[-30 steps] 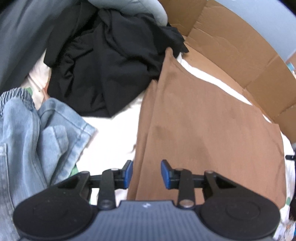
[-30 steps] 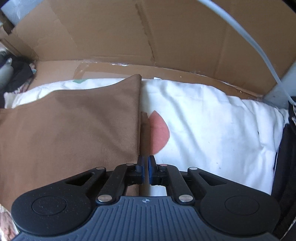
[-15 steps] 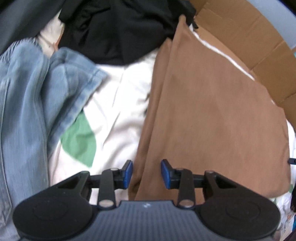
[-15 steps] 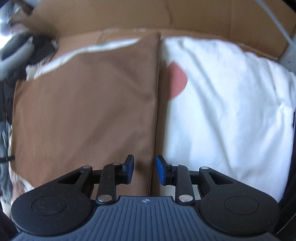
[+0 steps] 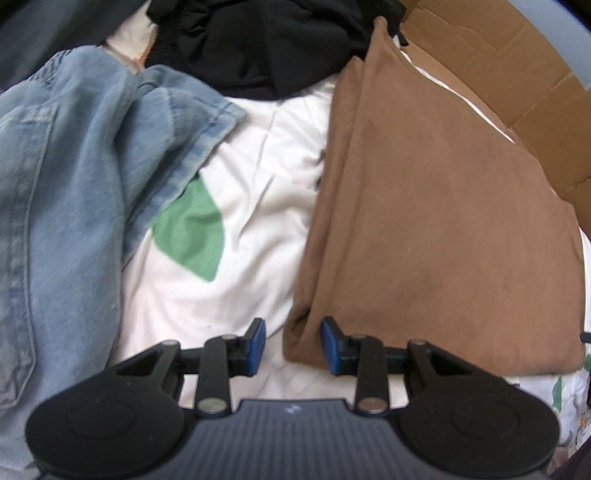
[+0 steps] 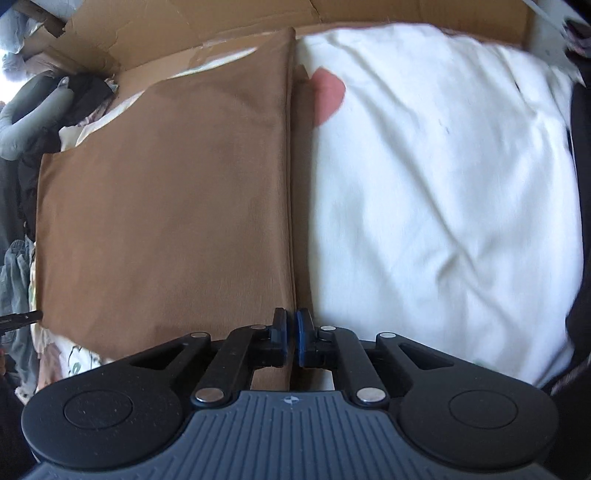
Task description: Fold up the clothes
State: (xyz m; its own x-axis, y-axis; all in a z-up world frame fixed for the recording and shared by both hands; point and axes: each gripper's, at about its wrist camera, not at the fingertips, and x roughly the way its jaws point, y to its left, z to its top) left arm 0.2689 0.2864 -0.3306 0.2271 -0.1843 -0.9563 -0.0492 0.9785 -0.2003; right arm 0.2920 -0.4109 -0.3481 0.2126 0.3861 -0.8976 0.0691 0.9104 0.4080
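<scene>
Two grippers, mine, hang over a white quilt (image 6: 443,184) that fills the scene, its cover printed with a green patch (image 5: 192,232) in the left wrist view and a pink patch (image 6: 328,92) in the right. Flattened cardboard (image 6: 184,26) runs along the quilt's far edge. On the quilt lies the brown garment (image 5: 443,206), folded flat into a rough rectangle, layered edges showing down its left side; it spreads across the right half of the left wrist view and the left half of the right wrist view (image 6: 166,206). Left of it, apart from it across bare quilt, sits a heap of pale blue denim (image 5: 66,221), one hem overlapping the green patch. Beyond the denim, a pile of black clothing (image 5: 266,44) touches the brown garment's far corner. A grey padded item (image 6: 33,118) lies at the far left of the right wrist view, beside more dark cloth. My left gripper (image 5: 293,345) is spread wide, empty, its blue pads flanking the garment's near left corner. My right gripper (image 6: 291,341) is nearly pressed together on the garment's right edge; whether cloth is actually pinched between the pads I cannot tell.
</scene>
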